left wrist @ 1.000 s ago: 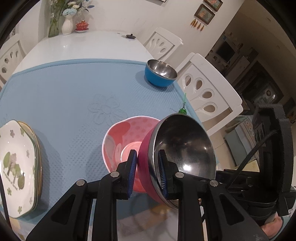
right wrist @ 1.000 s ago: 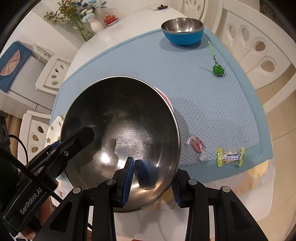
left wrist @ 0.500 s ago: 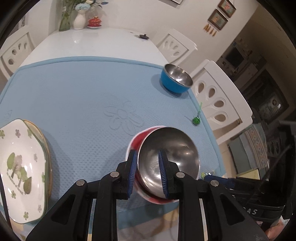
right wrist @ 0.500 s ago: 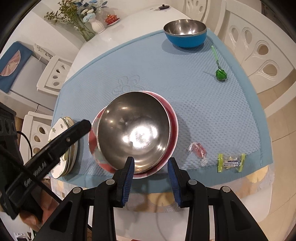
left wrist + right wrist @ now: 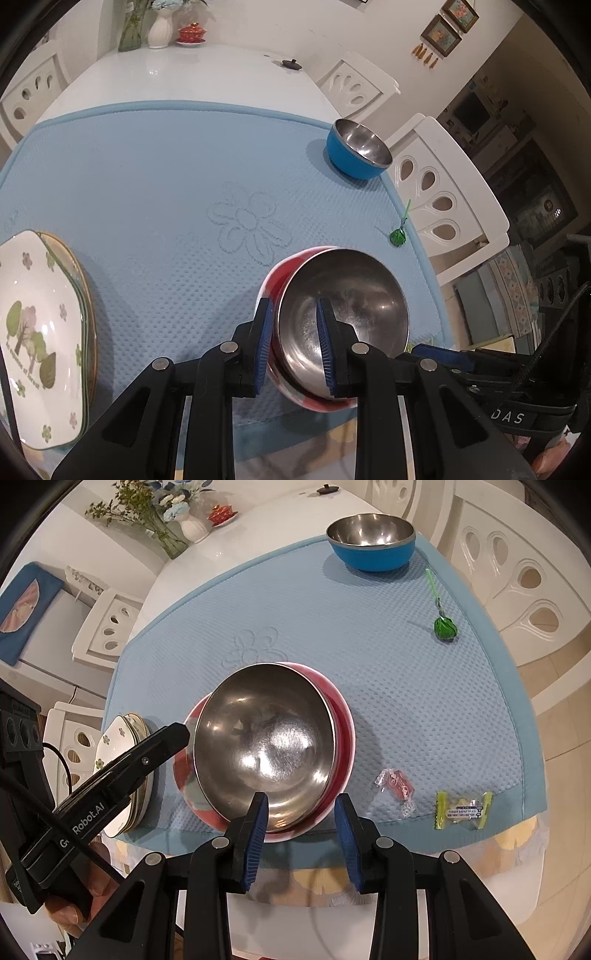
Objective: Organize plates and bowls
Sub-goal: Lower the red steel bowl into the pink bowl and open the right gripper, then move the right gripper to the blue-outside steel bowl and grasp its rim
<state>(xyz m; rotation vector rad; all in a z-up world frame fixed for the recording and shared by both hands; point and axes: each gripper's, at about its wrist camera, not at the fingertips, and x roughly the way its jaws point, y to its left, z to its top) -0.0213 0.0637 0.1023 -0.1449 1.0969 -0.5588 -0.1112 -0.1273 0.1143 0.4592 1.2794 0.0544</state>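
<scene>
On the surface's pale blue textured mat (image 5: 155, 177), the steel-lined red bowl (image 5: 266, 734) sits nested in the wide pink patterned bowl (image 5: 345, 738), just ahead of both grippers. The left gripper (image 5: 293, 345) reaches in from the left, clamped across the steel-lined bowl's near rim. The right gripper (image 5: 301, 823) hangs spread and empty just short of the rim.

The steel bowl (image 5: 264, 744) hides the pink bowl's (image 5: 341, 720) inside; the plate stack (image 5: 40, 332) runs off the frame's left edge.
</scene>
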